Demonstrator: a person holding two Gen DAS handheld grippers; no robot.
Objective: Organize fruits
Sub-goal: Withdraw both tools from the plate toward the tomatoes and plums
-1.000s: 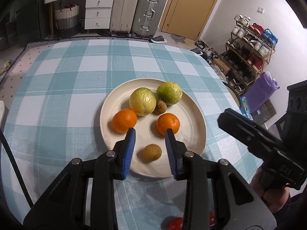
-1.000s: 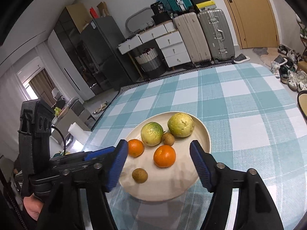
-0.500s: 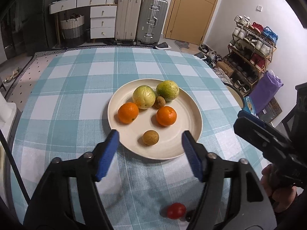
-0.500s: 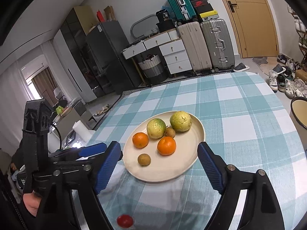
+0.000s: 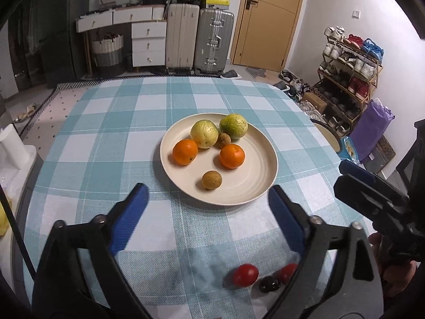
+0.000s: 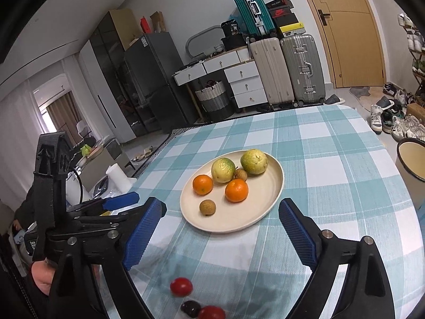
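While tilted down, hand-held gripper (image 5: 207, 202) agape

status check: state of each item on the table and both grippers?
plate: on tablecloth, holds six fruits
oranges: two, on plate
green fruits: two, on plate
front brown fruit: on plate, apart
red tomatoes: off plate
left gripper: open, empty
right gripper: open, empty

plate (image 5: 263, 183): cream, round, holds six fruits | two cherry tomatoes (image 5: 245, 275) and dark fruit (image 5: 268, 284): on cloth nearby
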